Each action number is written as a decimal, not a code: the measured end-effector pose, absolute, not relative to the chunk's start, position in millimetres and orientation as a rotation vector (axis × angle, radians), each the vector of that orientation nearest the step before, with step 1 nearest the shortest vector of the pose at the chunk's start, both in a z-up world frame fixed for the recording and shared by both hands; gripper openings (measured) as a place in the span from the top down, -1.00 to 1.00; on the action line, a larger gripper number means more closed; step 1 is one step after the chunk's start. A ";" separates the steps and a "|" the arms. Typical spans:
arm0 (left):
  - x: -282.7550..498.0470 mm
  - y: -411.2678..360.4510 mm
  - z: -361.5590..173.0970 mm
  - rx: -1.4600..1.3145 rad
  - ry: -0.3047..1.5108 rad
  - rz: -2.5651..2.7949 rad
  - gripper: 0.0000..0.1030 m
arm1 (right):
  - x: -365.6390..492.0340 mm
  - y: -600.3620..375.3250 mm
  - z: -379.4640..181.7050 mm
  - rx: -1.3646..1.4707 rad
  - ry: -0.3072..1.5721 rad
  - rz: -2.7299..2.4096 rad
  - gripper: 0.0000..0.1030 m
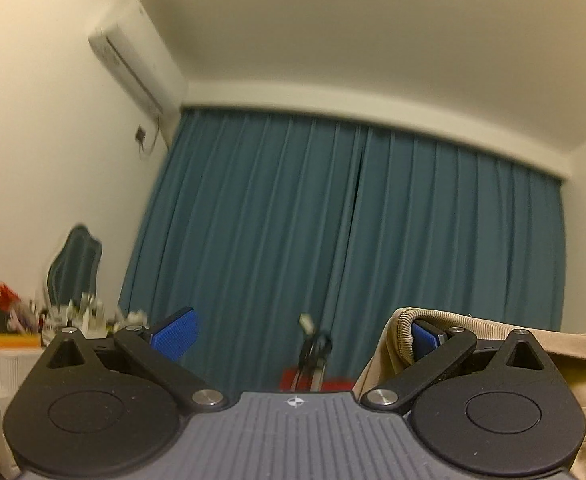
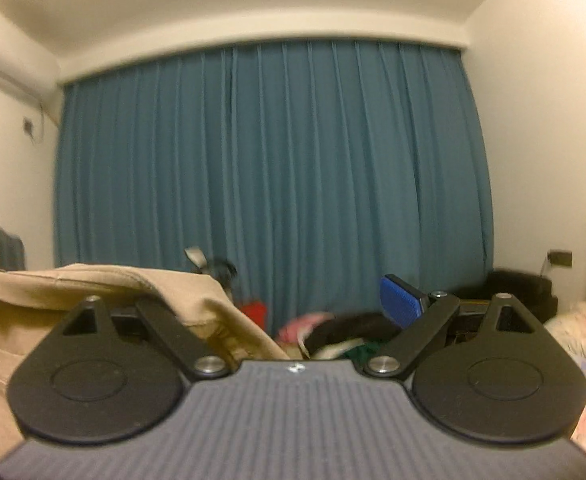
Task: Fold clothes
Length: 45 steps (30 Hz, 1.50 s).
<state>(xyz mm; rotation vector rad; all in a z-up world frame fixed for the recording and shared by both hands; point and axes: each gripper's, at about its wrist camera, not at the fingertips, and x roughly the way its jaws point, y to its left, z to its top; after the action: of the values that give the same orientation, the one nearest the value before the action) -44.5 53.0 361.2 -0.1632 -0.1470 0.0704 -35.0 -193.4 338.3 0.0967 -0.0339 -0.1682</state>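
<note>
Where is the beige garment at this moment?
The beige garment hangs over the left gripper's right finger, and in the right wrist view it covers the right gripper's left finger.

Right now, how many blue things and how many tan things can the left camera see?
Blue textured finger pads: 2, the left pad and the right pad
Teal-blue pleated curtain: 1
Tan fabric garment with ribbed hem, draped over the right pad: 1
Total: 4
</note>
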 end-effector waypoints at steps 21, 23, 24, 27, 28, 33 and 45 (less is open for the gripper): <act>488.4 12.7 -58.9 -0.179 0.616 0.051 -0.93 | 453.6 -244.0 -57.3 0.157 0.640 -0.187 -0.77; 506.7 11.6 -86.2 -0.149 0.719 -0.014 -0.94 | 467.4 -242.7 -85.3 0.175 0.740 -0.101 -0.77; 515.7 12.0 -94.9 -0.132 0.771 -0.056 -0.96 | 472.1 -243.9 -95.7 0.200 0.780 -0.044 -0.77; 526.7 13.2 -107.6 -0.103 0.892 -0.157 -0.96 | 476.5 -242.0 -94.6 0.229 0.837 0.067 -0.77; 524.2 13.9 -106.2 -0.098 0.907 -0.182 -0.97 | 476.1 -238.5 -90.7 0.217 0.851 0.097 -0.77; 464.8 12.8 -74.6 -0.034 0.826 -0.235 -0.99 | 432.3 -223.3 -50.3 0.150 0.788 0.133 -0.77; 217.9 8.9 20.9 -0.122 0.558 -0.187 -0.99 | 213.7 -201.3 30.2 0.218 0.517 0.118 -0.77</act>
<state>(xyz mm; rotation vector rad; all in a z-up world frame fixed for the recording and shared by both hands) 217.9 8.9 20.9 -0.1215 0.5583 -0.1875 213.7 -201.3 30.2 0.2181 0.5166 0.1183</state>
